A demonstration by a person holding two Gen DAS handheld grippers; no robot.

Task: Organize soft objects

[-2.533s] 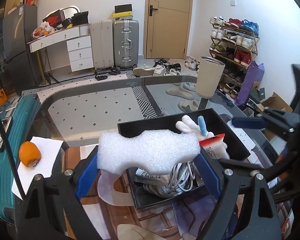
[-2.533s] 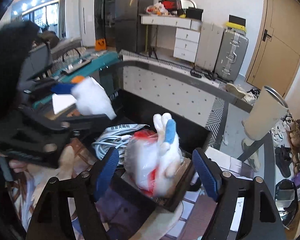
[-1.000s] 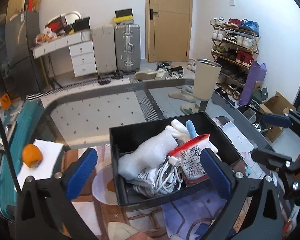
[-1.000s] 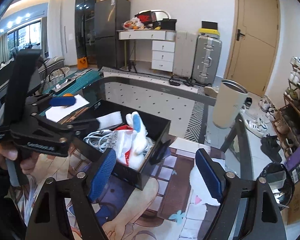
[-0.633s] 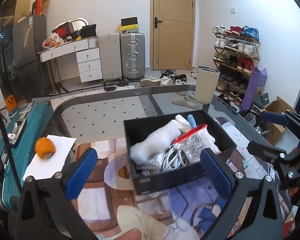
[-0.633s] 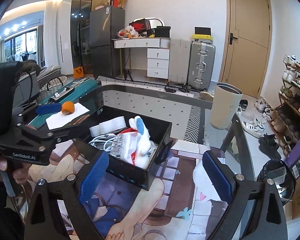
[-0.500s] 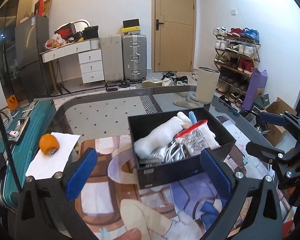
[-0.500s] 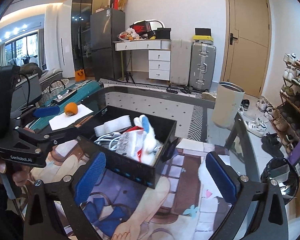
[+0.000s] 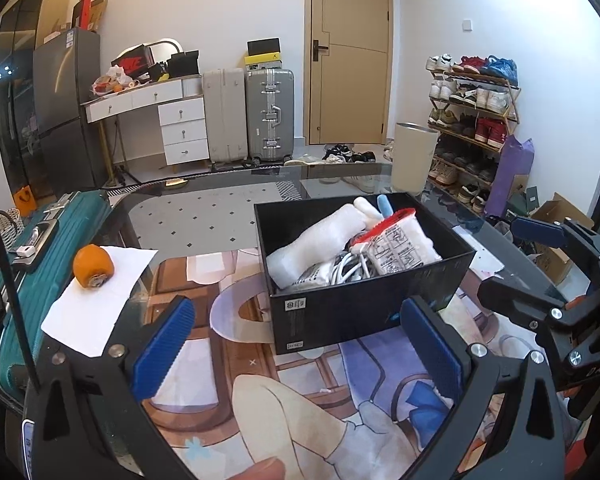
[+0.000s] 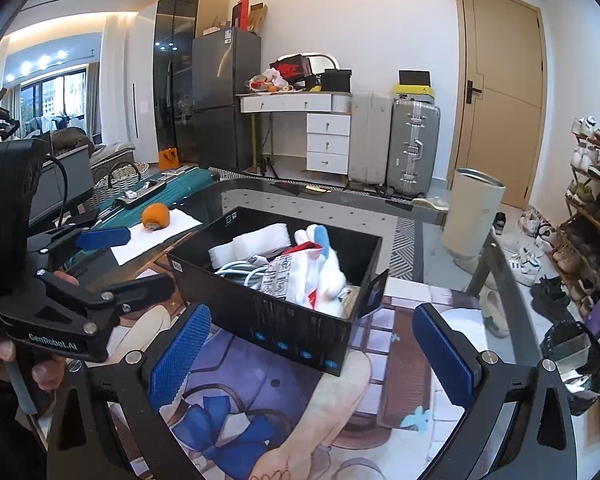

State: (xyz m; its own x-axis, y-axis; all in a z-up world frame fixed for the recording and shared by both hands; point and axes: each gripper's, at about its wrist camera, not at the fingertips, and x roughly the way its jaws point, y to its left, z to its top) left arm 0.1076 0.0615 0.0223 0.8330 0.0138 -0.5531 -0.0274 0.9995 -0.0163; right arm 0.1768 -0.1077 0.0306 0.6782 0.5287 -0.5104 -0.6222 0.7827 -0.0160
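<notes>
A black box point(image 9: 364, 312) stands on the printed mat, seen also in the right wrist view point(image 10: 284, 320). Inside it lie a white foam piece point(image 9: 316, 240), a white plush toy with a blue ear point(image 9: 382, 206), a red-topped packet point(image 9: 400, 240) and a coiled white cable point(image 9: 348, 268). My left gripper point(image 9: 298, 320) is open and empty, hanging just short of the box's near wall. My right gripper point(image 10: 310, 320) is wide open and empty too, near the box's right corner. Each gripper shows in the other's view: right gripper point(image 9: 540, 260), left gripper point(image 10: 120, 262).
An orange fruit point(image 9: 93, 266) rests on white paper point(image 9: 96, 300) at the table's left, beside a teal suitcase point(image 9: 40, 256). A beige bin point(image 9: 414, 156) stands beyond the glass table's far edge. A shoe rack point(image 9: 472, 120) lines the right wall.
The left gripper let the foam piece go into the box and the right released the plush. Both grippers have drawn back from the box, and the right jaws spread wider.
</notes>
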